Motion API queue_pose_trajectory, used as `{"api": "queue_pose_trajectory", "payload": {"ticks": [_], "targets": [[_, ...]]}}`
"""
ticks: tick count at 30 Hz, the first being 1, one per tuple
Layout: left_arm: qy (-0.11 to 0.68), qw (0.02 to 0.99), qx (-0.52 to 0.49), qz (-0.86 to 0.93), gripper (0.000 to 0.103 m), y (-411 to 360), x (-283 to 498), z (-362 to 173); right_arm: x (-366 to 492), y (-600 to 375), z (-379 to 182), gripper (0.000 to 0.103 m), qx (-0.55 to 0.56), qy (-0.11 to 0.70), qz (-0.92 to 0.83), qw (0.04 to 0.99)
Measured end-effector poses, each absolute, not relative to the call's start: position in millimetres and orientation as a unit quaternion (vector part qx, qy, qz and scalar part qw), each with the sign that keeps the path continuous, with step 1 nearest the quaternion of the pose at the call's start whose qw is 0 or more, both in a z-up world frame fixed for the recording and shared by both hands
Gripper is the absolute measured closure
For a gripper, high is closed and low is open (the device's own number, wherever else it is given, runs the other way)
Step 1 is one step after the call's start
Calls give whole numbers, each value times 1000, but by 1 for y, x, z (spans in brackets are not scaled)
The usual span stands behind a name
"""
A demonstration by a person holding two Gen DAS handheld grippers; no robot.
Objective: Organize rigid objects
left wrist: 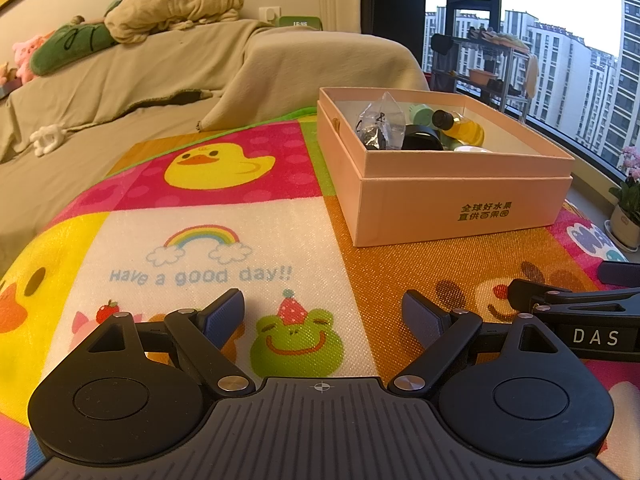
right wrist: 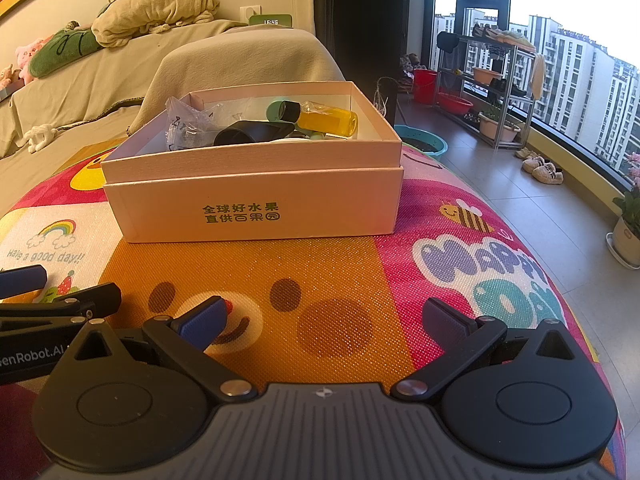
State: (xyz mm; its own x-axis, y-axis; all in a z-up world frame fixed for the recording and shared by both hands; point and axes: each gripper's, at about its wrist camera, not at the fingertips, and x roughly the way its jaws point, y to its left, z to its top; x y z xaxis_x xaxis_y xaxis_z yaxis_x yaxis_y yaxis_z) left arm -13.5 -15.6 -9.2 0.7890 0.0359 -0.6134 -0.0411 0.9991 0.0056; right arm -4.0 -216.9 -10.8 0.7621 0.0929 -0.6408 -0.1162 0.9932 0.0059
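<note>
A pale pink cardboard box [left wrist: 460, 208] [right wrist: 256, 208] stands on a colourful cartoon mat [left wrist: 224, 224] [right wrist: 328, 280]. Inside it lie a yellow bottle with a black cap [right wrist: 326, 120] [left wrist: 464, 128], a black object [right wrist: 252, 132] [left wrist: 420, 140], a crinkled clear plastic bag [left wrist: 378, 120] [right wrist: 184, 124] and a mint-green item [right wrist: 274, 110]. My left gripper [left wrist: 322, 312] is open low over the mat, left of and nearer than the box, with nothing between its fingers. My right gripper [right wrist: 326, 320] is open too, in front of the box. Each gripper shows at the edge of the other's view.
A sofa under a beige cover [left wrist: 160, 76] with cushions and plush toys runs behind the mat. To the right are a tiled floor [right wrist: 500, 184], slippers [right wrist: 544, 168], a rack with basins [right wrist: 492, 92], a teal basin [right wrist: 424, 146], a potted plant [right wrist: 628, 224] and a large window.
</note>
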Motion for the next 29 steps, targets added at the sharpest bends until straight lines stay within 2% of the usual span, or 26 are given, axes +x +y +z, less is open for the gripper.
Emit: {"api": "queue_pose_trajectory", "payload": {"ticks": [29], "targets": [[325,945,-12,15,13,-14,-12,-9,-4,-217,-11,0,-17,340,56,938]]}}
